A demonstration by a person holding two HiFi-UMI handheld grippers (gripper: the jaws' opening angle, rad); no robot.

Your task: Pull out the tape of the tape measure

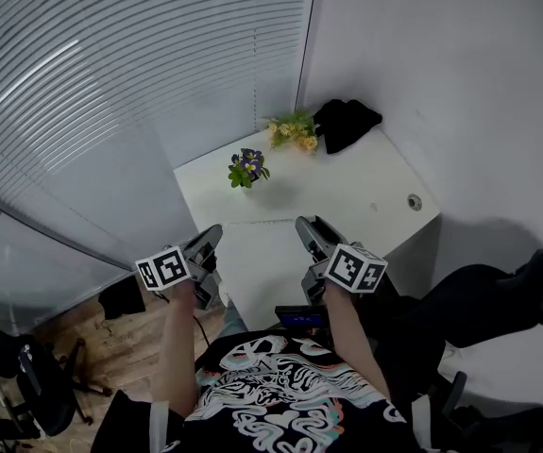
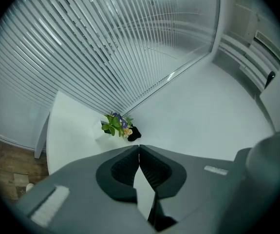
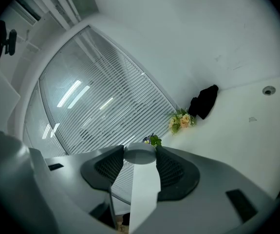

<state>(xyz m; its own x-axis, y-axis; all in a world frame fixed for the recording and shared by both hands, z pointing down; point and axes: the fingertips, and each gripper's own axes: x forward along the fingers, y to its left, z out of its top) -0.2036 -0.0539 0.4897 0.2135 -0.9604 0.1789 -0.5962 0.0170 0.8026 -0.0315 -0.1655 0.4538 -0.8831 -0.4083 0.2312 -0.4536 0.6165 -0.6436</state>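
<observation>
1. Over the near edge of the desk (image 1: pixel 365 182), both tools are side by side.
2. The left tool (image 2: pixel 139 149) is squeezed tight, with nothing inside.
3. The right tool (image 3: pixel 140 149) is wide and holds a round grey tape measure (image 3: pixel 140 157) at its tips.
4. Purple flowers (image 1: pixel 247 167), yellow flowers (image 1: pixel 293 130) and a black cloth (image 1: pixel 347 121) sit at the far end.

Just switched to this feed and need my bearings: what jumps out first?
The right gripper holds a round grey tape measure between its jaws above the white table; the left gripper beside it is shut. At the table's far corner sit purple flowers, yellow flowers and a black cloth, by the blinds.
</observation>
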